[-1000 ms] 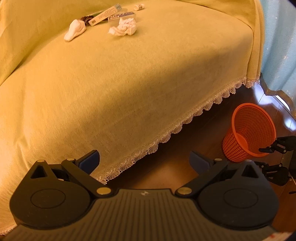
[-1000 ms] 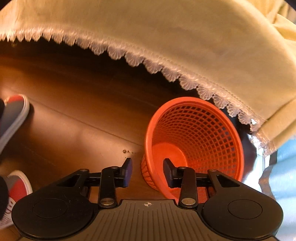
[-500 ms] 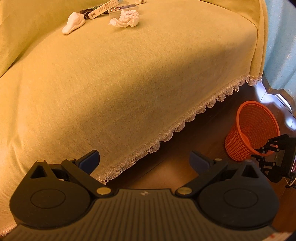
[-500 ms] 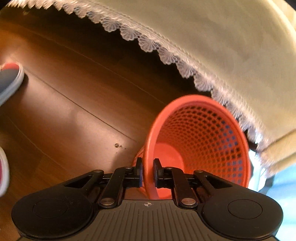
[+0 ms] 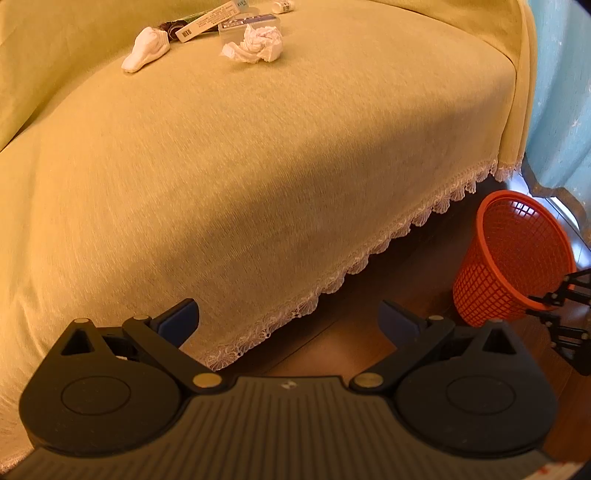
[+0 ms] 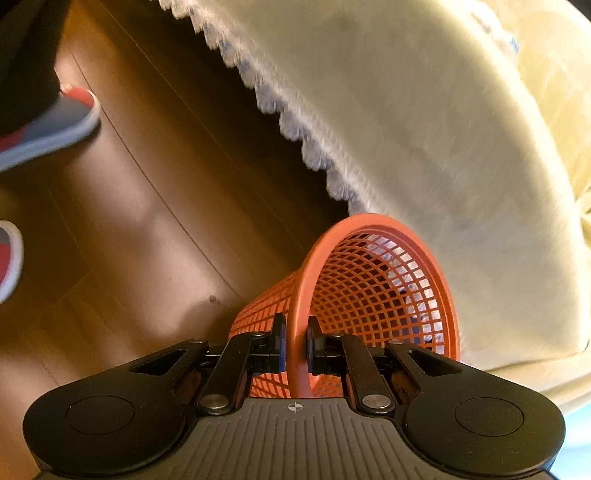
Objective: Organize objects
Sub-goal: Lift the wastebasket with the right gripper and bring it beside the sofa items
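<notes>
An orange mesh basket (image 6: 373,291) hangs tilted off the wood floor, its rim pinched by my right gripper (image 6: 295,341), which is shut on it. In the left wrist view the same basket (image 5: 513,258) sits low at the right, with the right gripper (image 5: 554,302) clamped on its near rim. My left gripper (image 5: 288,321) is open and holds nothing, hovering over the front edge of the yellow-covered sofa (image 5: 258,147). At the back of the seat lie a crumpled white tissue (image 5: 256,44), a white wad (image 5: 147,53), a long flat box (image 5: 210,20), a small box (image 5: 247,22) and a small bottle (image 5: 282,5).
A lace trim (image 5: 332,284) borders the sofa cover above the brown wood floor (image 6: 147,229). A person's shoes (image 6: 44,125) stand at the left of the right wrist view. A pale blue curtain (image 5: 561,92) hangs at the far right.
My right gripper closed on the basket's rim and lifted and tilted the basket. The left gripper stayed open while its view shifted slightly toward the sofa items.
</notes>
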Available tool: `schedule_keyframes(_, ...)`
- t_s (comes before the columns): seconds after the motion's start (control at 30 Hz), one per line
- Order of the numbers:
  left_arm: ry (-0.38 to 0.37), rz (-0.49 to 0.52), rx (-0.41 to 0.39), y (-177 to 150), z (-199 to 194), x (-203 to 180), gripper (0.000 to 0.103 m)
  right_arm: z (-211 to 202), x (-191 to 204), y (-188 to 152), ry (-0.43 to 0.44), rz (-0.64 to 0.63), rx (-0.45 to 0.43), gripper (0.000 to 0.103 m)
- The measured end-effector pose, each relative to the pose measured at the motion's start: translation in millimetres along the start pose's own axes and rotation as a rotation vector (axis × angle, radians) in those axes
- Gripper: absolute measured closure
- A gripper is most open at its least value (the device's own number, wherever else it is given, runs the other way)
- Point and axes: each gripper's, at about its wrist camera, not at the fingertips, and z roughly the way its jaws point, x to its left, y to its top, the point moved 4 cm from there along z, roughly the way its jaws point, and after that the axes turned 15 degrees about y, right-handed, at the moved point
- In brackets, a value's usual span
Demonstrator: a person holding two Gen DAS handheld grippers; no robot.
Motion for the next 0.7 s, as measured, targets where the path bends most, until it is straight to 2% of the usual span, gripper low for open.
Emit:
schedule_keyframes(0.17, -0.042, 0.004, -0.009, 14, 5, 8, 0.001, -50, 5, 26, 0.012, -0.109, 0.012, 0.096)
schedule_keyframes(0.33, -0.095, 0.011, -0.004, 36, 15, 25, 0.001, -101, -9, 62, 0.038, -0.151, 0.019, 0.096)
schedule_keyframes(0.5, -0.090, -0.026, 0.045, 64, 14, 55, 0.001, -155, -36, 101, 0.060, -0.162, -0.015, 0.096)
schedule_keyframes(0.7, -0.060, -0.030, 0.076, 109, -18, 90, 0.001, -222, -73, 142, 0.083, -0.213, -0.046, 0.096)
